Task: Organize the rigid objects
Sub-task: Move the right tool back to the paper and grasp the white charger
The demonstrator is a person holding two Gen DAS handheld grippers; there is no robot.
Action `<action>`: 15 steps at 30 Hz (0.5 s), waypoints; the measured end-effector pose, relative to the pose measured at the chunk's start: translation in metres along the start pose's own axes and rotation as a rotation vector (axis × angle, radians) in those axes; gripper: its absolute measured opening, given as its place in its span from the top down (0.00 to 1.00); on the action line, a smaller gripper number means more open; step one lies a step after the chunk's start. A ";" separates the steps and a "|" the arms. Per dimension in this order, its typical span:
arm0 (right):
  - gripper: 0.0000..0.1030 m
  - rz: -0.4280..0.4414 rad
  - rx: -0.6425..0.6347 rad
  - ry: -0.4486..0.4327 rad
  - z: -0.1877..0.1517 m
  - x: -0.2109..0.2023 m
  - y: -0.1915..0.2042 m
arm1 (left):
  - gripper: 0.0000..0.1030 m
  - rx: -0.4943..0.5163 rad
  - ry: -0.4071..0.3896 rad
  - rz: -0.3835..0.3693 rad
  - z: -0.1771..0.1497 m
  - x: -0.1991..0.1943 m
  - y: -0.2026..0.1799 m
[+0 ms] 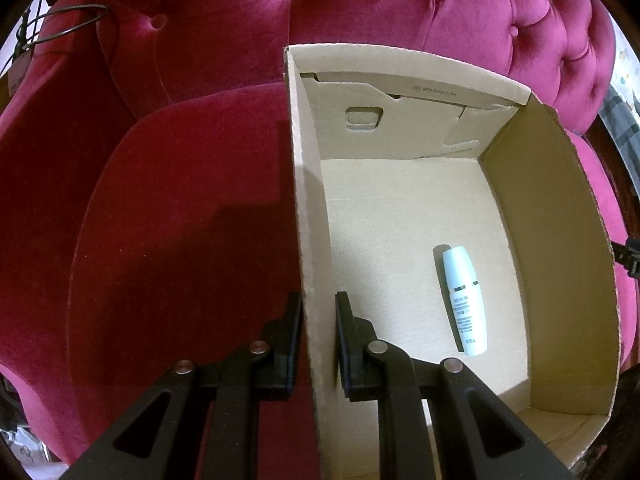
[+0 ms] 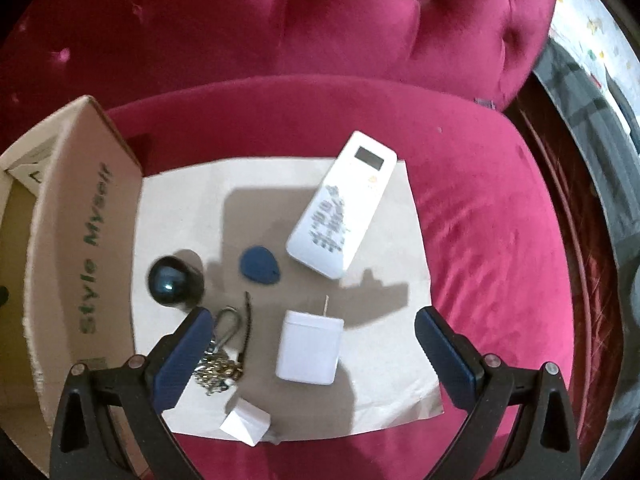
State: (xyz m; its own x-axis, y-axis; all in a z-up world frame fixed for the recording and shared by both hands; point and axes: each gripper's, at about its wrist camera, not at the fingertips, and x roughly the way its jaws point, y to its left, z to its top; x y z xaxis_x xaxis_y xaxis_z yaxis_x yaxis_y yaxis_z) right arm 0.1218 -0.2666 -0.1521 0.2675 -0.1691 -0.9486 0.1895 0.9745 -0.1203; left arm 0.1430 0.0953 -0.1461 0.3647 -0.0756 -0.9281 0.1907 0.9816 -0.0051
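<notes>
Sofa (image 1: 180, 208), magenta velvet, carries all. Box (image 1: 308, 240) on seat; left gripper (image 1: 318, 308) angled steeply down, pinching box's left wall. Bottle (image 1: 464, 300) lies on box floor near right wall. Paper sheet (image 2: 192, 208) beside box; right gripper (image 2: 312, 320) spread wide, pointing steeply down above white container (image 2: 308, 348). Remote (image 2: 340, 204) at sheet's far edge, ball (image 2: 170, 282) at box-side edge.

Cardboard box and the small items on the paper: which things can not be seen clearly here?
- Left wrist view: the bottle's small print is unreadable.
- Left wrist view: the left gripper hides the box's near corner.
- Right wrist view: the right gripper's finger covers part of the keychain.
</notes>
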 end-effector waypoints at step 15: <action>0.00 0.028 0.049 0.075 -0.018 0.050 -0.021 | 0.84 0.006 0.001 0.010 0.000 0.002 -0.003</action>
State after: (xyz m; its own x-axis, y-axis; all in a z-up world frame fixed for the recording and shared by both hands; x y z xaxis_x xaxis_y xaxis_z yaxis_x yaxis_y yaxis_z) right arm 0.1141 -0.2929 -0.2027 0.2022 -0.1291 -0.9708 0.2300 0.9698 -0.0810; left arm 0.1429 0.0918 -0.1476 0.3652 -0.0656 -0.9286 0.1921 0.9813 0.0063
